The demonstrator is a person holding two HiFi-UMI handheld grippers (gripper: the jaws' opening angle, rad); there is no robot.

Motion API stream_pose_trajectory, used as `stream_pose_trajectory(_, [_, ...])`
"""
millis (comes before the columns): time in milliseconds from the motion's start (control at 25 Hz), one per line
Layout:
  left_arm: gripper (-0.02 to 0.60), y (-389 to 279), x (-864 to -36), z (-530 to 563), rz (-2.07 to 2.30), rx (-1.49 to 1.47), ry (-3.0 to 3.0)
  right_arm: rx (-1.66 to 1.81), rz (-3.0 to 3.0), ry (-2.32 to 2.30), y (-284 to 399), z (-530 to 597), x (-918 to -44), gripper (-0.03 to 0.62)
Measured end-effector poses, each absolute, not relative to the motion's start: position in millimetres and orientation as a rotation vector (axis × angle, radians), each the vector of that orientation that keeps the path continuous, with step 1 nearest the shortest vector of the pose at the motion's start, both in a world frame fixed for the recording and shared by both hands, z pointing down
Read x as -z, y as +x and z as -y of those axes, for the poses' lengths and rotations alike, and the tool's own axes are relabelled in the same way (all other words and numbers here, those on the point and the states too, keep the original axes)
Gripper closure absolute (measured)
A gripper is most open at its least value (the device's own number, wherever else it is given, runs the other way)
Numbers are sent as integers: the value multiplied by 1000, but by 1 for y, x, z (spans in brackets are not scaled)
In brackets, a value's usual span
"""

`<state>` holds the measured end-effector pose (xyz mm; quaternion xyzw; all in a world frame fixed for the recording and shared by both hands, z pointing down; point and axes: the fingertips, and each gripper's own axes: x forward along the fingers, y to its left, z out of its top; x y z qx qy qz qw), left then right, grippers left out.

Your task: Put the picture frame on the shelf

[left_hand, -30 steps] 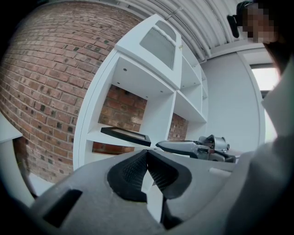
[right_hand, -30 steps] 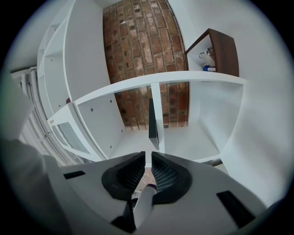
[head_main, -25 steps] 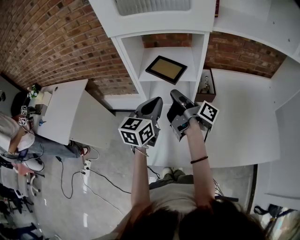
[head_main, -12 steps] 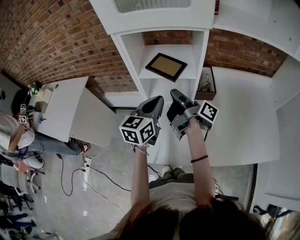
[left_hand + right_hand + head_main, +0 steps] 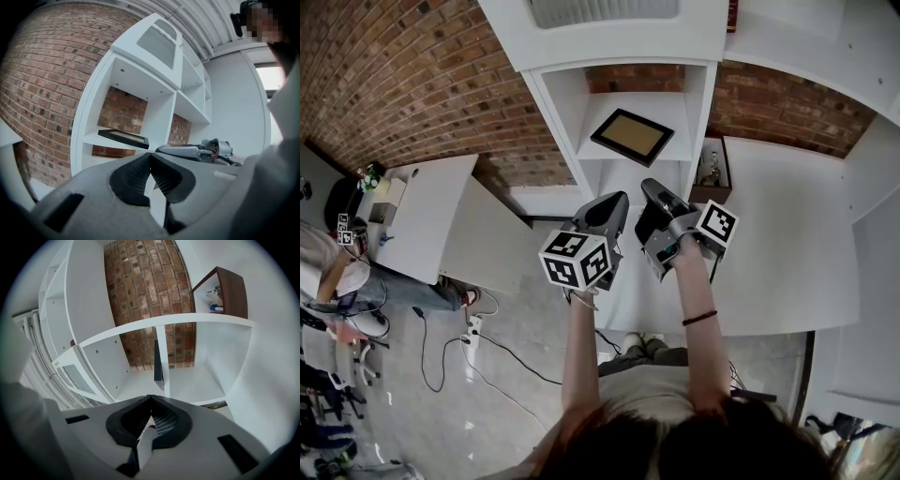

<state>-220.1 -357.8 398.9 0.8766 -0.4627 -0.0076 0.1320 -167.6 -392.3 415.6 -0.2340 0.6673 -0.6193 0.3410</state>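
The picture frame (image 5: 632, 137) lies flat and askew on the white shelf (image 5: 682, 111). A brick wall (image 5: 635, 77) is visible behind the shelf. A brown box (image 5: 711, 196) sits just beside the shelf unit's right side, above the white table (image 5: 778, 253).

Looks bright and evenly lit, with soft shadows inside the shelf (image 5: 565, 117), strong fisheye bending, black corners in both gripper views.

The head view looks steeply down from above. Both gripper views face the nearby shelf unit (image 5: 565, 127), shared by all.
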Motion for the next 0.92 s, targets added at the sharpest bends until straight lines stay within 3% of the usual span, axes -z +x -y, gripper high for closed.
stream_pose_trajectory(920, [571,-223,-388,360,1396,56,2545,1611,-1760,-560,-169,396,-406,585])
